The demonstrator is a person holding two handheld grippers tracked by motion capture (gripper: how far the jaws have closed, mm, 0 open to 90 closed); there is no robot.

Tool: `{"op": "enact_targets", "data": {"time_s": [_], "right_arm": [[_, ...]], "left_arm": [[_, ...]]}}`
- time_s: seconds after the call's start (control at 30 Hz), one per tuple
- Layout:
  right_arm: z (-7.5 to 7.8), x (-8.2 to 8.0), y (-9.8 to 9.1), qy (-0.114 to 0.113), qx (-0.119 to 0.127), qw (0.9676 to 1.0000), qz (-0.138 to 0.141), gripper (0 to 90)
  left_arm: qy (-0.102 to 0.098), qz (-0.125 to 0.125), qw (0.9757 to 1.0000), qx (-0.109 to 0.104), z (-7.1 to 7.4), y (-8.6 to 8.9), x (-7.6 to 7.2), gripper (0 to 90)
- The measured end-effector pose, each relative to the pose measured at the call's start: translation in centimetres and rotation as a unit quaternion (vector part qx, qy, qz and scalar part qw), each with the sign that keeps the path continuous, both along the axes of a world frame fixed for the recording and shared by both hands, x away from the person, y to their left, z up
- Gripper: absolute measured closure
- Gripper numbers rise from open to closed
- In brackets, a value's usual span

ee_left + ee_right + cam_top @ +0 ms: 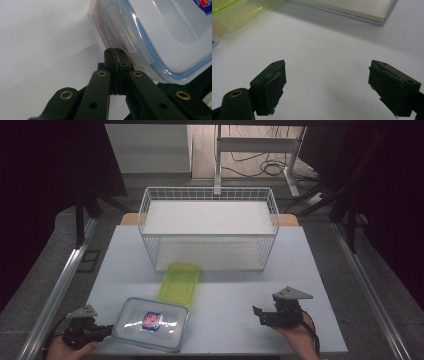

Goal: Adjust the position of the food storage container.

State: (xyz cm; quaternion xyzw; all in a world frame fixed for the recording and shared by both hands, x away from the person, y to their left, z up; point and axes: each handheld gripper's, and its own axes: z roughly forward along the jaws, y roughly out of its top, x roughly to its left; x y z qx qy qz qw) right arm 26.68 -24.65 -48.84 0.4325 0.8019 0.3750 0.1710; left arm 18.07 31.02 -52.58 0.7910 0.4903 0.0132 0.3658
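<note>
Left hand-held gripper is at the near-left corner of the worktop, jaws closed right up against each other; in the left gripper view the tips sit against the side of the clear lidded box, just under a side latch; can't tell if they've pinched any of the rim, looks more like they're butted against it. Right hand-held gripper is wide open over bare worktop, holding nothing, well apart from the box.

Handling guess: the box is stiff plastic, smooth and a bit slippery, probably light; something with a red and blue label is inside, so it may rattle. I'd take it by the lid's rim or a latch tab, since the flat walls won't give the pads much bite.

Count: one clear box with blue seal, one green lidded box just behind it, one white wire basket further back; two grippers.
</note>
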Motion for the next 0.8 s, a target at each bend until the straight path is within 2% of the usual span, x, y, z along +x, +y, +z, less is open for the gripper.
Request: {"op": "enact_targets", "data": {"time_s": [0.2,0.37,0.57,0.8], "right_arm": [[0.1,-0.1,-0.1,0.003,0.002,1.0000,-0.003,15.1],[0.1,-0.1,-0.1,0.003,0.003,1.0000,-0.003,15.1],[0.0,-0.2,-0.1,0.005,0.002,1.0000,-0.003,15.1],[0.1,-0.2,-0.1,0.005,0.000,1.0000,0.000,15.1]], "left_arm": [[-0.002,0.006,1.0000,0.006,0.2,-0.7,-0.5,90.0],[0.000,0.001,0.9999,0.010,0.3,-1.5,-0.6,90.0],[0.002,-0.015,0.9997,0.017,0.5,-3.6,-0.6,90.0],[0.006,-0.035,0.9993,0.015,0.7,-6.3,-0.5,90.0]]}}
